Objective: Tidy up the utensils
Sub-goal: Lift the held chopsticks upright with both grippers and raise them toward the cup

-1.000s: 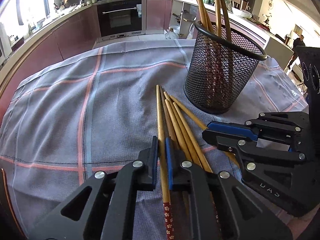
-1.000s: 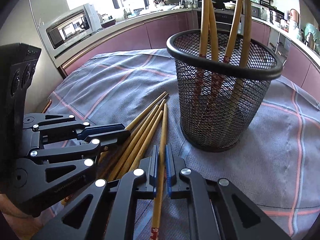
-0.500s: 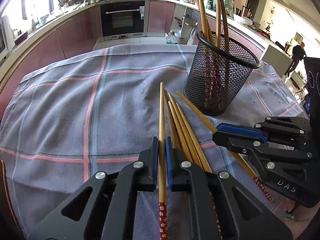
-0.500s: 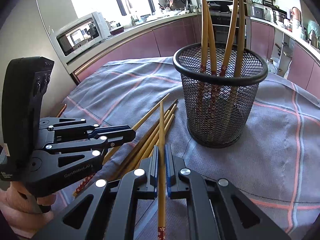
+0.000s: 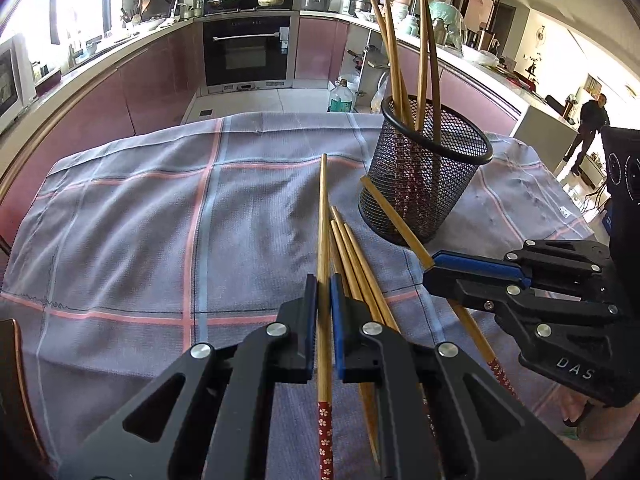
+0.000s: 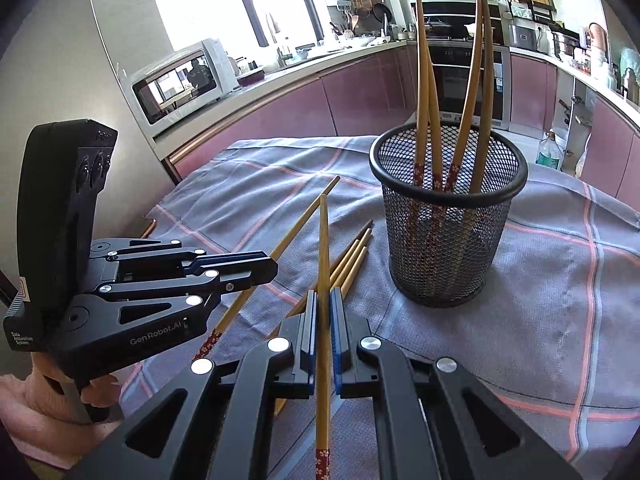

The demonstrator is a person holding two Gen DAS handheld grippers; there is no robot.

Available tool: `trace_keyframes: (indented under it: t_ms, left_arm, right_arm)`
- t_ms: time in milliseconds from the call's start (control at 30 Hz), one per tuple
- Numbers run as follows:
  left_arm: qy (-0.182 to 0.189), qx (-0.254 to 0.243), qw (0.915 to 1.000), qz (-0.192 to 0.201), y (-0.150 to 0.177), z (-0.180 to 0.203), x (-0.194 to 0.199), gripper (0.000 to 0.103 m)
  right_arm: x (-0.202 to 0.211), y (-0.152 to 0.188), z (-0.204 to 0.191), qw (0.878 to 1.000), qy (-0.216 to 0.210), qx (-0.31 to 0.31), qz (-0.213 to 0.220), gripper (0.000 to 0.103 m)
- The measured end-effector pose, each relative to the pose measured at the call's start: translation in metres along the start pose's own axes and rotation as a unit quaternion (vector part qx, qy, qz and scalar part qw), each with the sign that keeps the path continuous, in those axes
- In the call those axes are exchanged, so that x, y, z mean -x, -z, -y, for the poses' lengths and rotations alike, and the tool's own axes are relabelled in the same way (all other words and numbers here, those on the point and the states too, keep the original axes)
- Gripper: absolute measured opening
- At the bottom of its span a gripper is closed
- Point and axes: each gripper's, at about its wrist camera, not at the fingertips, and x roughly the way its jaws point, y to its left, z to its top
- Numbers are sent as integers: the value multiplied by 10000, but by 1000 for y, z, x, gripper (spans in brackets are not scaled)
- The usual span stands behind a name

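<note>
Now lifting two chopsticks off a checked cloth [image 5: 132, 216], one per claw.

Left to right: left claw [image 5: 324, 292] clamped tight on one chopstick [image 5: 322, 216], tip raised forward; loose chopsticks [image 5: 352, 256] lying on the cloth between; right claw [image 6: 325, 312] pinched shut on another chopstick [image 6: 322, 248]; mesh cup [image 6: 448, 240] standing just beyond, holding four already. Likely trouble: thin sticks swivelling in so narrow a pinch, or tips catching the cup rim and tipping it.
</note>
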Motion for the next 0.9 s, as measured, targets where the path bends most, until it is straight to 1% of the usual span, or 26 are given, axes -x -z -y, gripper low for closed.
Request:
trace_keyframes:
  t_ms: [333,667,900]
  left_arm:
    - [47,43,9999,148,-1,0,16,8]
    - [64,71,9998,182,-2,1,20,8]
    - [110,131,9996,204,-4,-2,23,8]
  right_arm:
    - [4,-6,-5,9999,-18,63,112,5]
    - [4,-8,-6,9998,-32,148,103,5]
    - [5,-14,-14,9995,-34,282,134,5]
